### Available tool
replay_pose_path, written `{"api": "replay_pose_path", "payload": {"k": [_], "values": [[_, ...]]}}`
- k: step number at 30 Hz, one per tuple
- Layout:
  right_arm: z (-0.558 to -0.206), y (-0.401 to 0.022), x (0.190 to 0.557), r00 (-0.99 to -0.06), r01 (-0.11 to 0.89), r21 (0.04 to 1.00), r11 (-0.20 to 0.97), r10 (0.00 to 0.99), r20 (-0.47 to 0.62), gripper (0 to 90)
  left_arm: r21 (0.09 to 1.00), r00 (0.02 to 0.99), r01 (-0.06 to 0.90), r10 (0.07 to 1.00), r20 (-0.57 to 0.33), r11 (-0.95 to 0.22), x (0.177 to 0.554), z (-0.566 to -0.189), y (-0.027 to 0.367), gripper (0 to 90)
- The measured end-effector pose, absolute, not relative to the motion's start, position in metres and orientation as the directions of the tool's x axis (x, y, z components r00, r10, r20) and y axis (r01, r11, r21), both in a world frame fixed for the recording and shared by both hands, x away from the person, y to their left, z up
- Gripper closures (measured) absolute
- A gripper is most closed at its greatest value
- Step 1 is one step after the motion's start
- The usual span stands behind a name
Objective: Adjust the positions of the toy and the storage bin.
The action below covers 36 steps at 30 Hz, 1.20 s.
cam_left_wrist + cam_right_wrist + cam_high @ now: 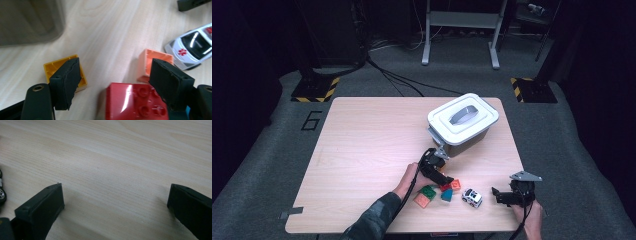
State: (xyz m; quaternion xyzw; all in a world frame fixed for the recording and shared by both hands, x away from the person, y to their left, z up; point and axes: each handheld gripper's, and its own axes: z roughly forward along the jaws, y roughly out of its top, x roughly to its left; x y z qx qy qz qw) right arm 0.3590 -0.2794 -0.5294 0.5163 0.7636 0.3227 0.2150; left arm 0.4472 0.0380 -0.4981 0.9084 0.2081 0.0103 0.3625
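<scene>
On the floor (272, 145): "6" (311, 120).

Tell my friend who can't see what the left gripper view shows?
The left gripper hangs open over a red brick. A yellow brick, a peach brick and a white toy car lie on the wooden table.
</scene>
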Motion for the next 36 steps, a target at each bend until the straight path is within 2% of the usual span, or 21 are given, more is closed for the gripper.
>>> {"api": "replay_pose_path", "payload": {"k": [10, 12, 21, 27, 32, 36], "values": [[-0.529, -0.279, 0.359, -0.374, 0.650, 0.714, 0.258, 0.927, 0.005, 0.1, 0.676, 0.926, 0.351, 0.348, -0.146, -0.649, 0.431, -0.492, 0.040, 22.9], [-0.529, -0.279, 0.359, -0.372, 0.652, 0.713, 0.256, 0.928, 0.007, 0.2, 0.698, 0.923, 0.351, 0.357, -0.144, -0.625, 0.429, -0.487, 0.046, 19.4], [-0.529, -0.279, 0.359, -0.372, 0.652, 0.714, 0.256, 0.928, 0.007, 0.1, 0.778, 0.889, 0.329, 0.453, -0.065, -0.535, 0.419, -0.474, 0.102, 14.9], [-0.529, -0.279, 0.359, -0.376, 0.648, 0.716, 0.261, 0.927, 0.003, 0.1, 0.762, 0.855, 0.396, 0.508, -0.103, -0.512, 0.418, -0.492, 0.132, 14.2], [-0.529, -0.279, 0.359, -0.375, 0.649, 0.715, 0.259, 0.927, 0.004, 0.2, 0.743, 0.860, 0.434, 0.479, -0.173, -0.510, 0.418, -0.505, 0.133, 15.4], [-0.529, -0.279, 0.359, -0.374, 0.650, 0.715, 0.258, 0.928, 0.005, 0.2, 0.736, 0.881, 0.415, 0.438, -0.178, -0.536, 0.412, -0.511, 0.122, 16.2]]}}
